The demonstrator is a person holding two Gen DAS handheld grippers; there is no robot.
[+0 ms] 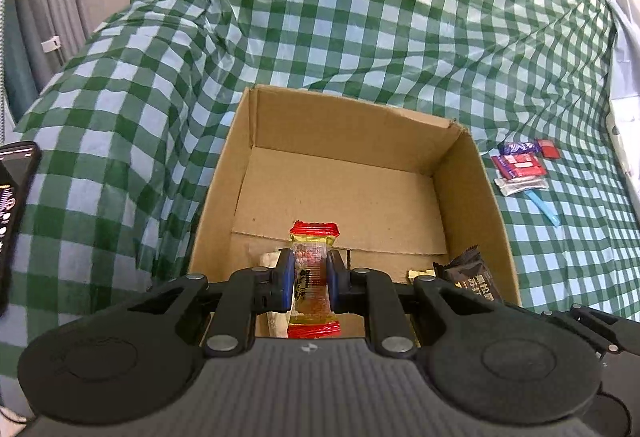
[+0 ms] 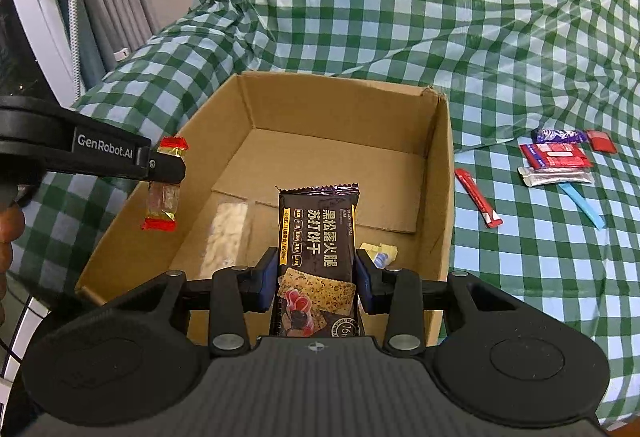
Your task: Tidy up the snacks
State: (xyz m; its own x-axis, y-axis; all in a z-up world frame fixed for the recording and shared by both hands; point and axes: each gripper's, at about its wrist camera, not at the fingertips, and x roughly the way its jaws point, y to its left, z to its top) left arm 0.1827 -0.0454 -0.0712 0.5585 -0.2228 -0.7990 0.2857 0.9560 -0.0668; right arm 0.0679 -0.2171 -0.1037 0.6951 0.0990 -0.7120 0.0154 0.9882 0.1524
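The left tool [image 1: 310, 277] is clamped on a red-ended candy packet [image 1: 313, 279], and the right tool [image 2: 316, 279] is clamped on a dark cracker packet [image 2: 318, 261]; both are held over the near end of the open cardboard box [image 2: 438, 173]. Inside the box, a pale clear-wrapped bar [image 2: 226, 233] and a yellow packet [image 2: 380, 251] are seen on the floor. Farther right, loose snack packets [image 2: 554, 163] are lying on the checked tablecloth [image 2: 400, 17].

Matt cardboard box [image 2: 438, 173], glossy cracker wrapper [image 2: 316, 237], checked cloth [image 2: 400, 17]

box [image 2: 438, 173] on tablecloth [image 2: 400, 17] | loose packets [image 2: 554, 161] right of box | nougat bar [image 2: 228, 233] inside box
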